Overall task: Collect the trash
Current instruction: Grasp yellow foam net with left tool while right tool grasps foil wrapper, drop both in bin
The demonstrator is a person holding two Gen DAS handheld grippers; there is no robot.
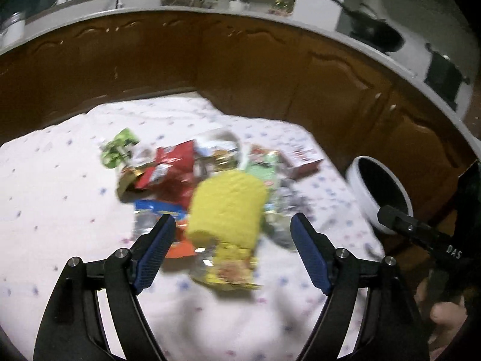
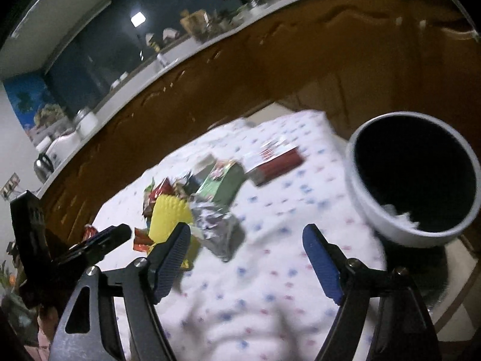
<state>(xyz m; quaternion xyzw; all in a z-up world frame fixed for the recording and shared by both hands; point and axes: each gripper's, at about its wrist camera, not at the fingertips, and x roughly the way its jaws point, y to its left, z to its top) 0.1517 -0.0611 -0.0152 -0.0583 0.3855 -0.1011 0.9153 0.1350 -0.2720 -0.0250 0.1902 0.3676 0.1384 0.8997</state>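
A pile of trash lies on a white dotted cloth (image 1: pixel 54 186): a yellow ribbed cup (image 1: pixel 228 207), a red wrapper (image 1: pixel 171 168), a green wrapper (image 1: pixel 118 147), a small red-and-white box (image 1: pixel 303 158) and a silver foil wrapper (image 2: pixel 222 228). My left gripper (image 1: pixel 233 225) is open, its jaws on either side of the yellow cup (image 2: pixel 170 213), above it. My right gripper (image 2: pixel 246 234) is open and empty over the cloth, right of the foil. A white bin with a dark inside (image 2: pixel 415 177) stands at the right; it also shows in the left wrist view (image 1: pixel 378 192).
Brown cabinet fronts (image 1: pixel 240 60) run behind the cloth under a white counter (image 1: pixel 330 34) with pots and jars. A green box (image 2: pixel 225 180) lies mid-pile. The right gripper's body (image 1: pixel 421 231) shows at the left view's right edge.
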